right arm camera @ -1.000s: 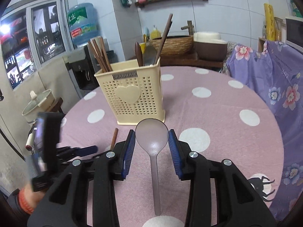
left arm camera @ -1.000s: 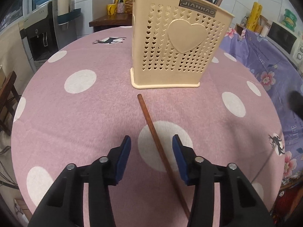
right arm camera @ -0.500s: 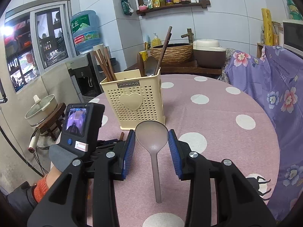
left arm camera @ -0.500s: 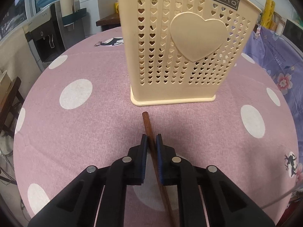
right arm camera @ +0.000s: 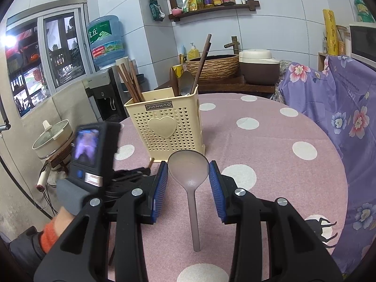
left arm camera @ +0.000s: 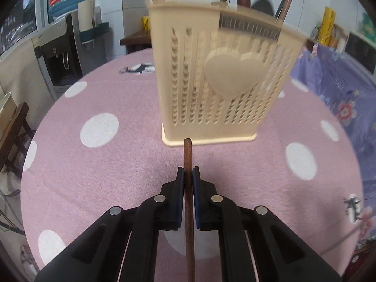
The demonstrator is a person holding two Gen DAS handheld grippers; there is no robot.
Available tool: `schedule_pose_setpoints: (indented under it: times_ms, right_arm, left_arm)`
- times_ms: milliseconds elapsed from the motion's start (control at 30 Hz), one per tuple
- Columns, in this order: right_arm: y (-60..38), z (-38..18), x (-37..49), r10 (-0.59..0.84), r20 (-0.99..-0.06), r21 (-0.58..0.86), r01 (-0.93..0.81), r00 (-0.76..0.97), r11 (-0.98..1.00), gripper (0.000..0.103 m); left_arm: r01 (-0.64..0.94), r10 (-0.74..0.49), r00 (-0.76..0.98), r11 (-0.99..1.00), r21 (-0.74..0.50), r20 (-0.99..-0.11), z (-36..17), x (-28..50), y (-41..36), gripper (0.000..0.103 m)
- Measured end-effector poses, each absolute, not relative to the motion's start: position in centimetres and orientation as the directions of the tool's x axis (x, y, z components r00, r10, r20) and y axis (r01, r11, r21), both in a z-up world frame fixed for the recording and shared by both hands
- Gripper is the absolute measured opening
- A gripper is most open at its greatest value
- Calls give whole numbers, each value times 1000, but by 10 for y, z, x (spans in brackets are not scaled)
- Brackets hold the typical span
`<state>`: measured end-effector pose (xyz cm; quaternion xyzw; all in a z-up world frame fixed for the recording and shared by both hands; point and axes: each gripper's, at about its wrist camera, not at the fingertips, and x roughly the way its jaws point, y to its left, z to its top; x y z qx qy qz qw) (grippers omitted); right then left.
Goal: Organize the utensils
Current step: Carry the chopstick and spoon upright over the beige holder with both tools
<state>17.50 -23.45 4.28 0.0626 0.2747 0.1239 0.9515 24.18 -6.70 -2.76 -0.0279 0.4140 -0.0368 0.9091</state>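
A: So, largest first: the round table [right arm camera: 270,141] in its pink polka-dot cloth; on it the cream utensil holder [right arm camera: 168,127] with chopsticks and a spoon standing in it.

B: And the tongs?

A: Left gripper [left arm camera: 188,176] is clamped tight on a brown chopstick [left arm camera: 187,150], its tip near the holder's base; right gripper [right arm camera: 188,172] stands partly open, pads either side of a translucent ladle [right arm camera: 189,171], contact unclear.
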Motion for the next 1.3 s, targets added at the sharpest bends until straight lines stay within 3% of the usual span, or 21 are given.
schedule_pose_setpoints:
  times_ms: [333,833,1033,1300]
  right_arm:
    - [-236,44,177,268,-504,194,-194,821,962,37]
    - [-229,59,184,325,-485,224,-244,812,943,37]
    - [-222,118,207,377,-393,239,-303,839,923,37]
    - [-193,219,264,325,-244,164,-292,914,942,37]
  left_arm:
    - [114,-207,842,971,-209,-498,83,165,-19,8]
    - [162,-253,865,958,-237,-433,100,160,-8,8]
    - [210,-281,895,951,-227,-348,152,171,-11,8]
    - [174,-209,954,970,-170,-216,243,220,-31,8]
